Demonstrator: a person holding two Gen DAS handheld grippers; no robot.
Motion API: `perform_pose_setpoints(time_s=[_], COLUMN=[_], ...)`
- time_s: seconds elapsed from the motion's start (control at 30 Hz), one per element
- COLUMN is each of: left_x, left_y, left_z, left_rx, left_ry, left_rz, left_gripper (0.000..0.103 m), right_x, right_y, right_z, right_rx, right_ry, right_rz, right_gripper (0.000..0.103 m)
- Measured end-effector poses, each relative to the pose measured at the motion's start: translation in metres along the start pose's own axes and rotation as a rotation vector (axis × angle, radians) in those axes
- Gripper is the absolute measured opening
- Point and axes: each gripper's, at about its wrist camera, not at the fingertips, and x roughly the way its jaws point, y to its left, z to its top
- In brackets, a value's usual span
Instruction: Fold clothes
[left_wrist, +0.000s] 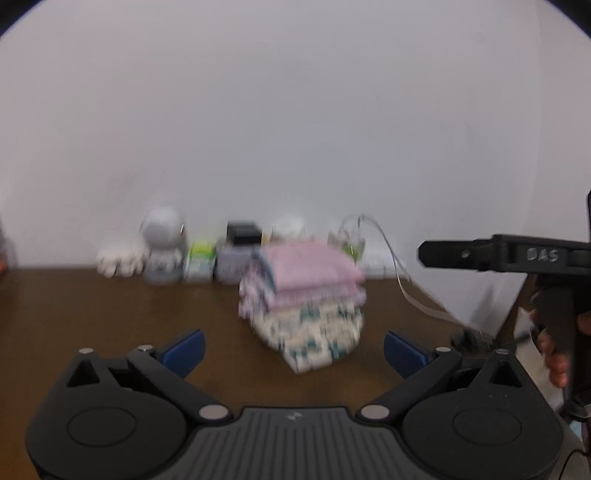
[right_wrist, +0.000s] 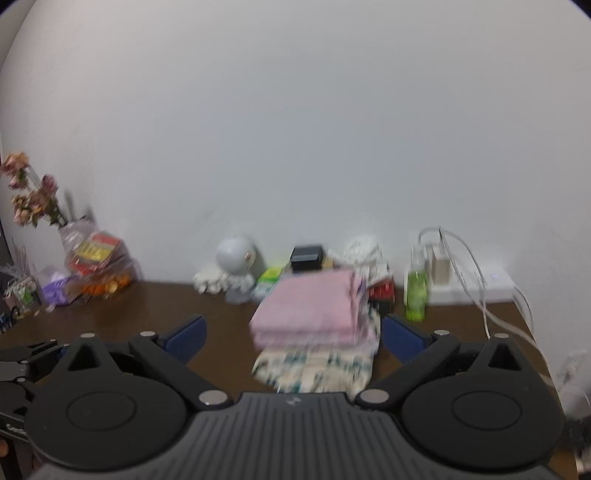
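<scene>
A stack of folded clothes sits on the brown table, a little right of centre and clear of the small items lined up along the far wall. Pink pieces lie on top and a cream piece with a blue-green print sits at the bottom. The edges line up fairly well, which suggests the stack is meant as the finished pile – kept away from the near edge so that the front of the table is free for work. No unfolded garment shows in either view, so it is likely that the folding is close to done or that another piece is outside the frame.

Along the far wall stand a round white figure, a black box and a green bottle, with white cables trailing at the right; a vase of dried flowers is at the far left. None of these touch the stack (the blur makes the small boxes hard to tell apart).

The left gripper hangs just near of the stack, its blue fingers spread wide and nothing between them. The right gripper is likewise spread wide and empty – the stack shows through its gap but the fingers appear to be apart from the cloth. Both seem held back and level, as if waiting or pulling clear.
</scene>
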Motion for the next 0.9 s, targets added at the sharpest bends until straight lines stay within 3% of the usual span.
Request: perform_pose_setpoints(time_s=[0.53, 0.9], left_x=[-0.158, -0.202], left_y=[-0.032, -0.040], left_z=[-0.127, -0.180], left_rx=[-0.078, -0.077], left_ry=[0.054, 0.069], left_rz=[-0.002, 0.065], left_gripper=[0.103, 0.103], right_x=[-0.167, -0.211], right_y=[0.099, 0.131], right_z=[-0.148, -0.222], right_rx=[-0.029, 0.041], right_ry=[0.082, 0.097], right_rz=[-0.013, -0.019], right_gripper=[0.103, 0.103])
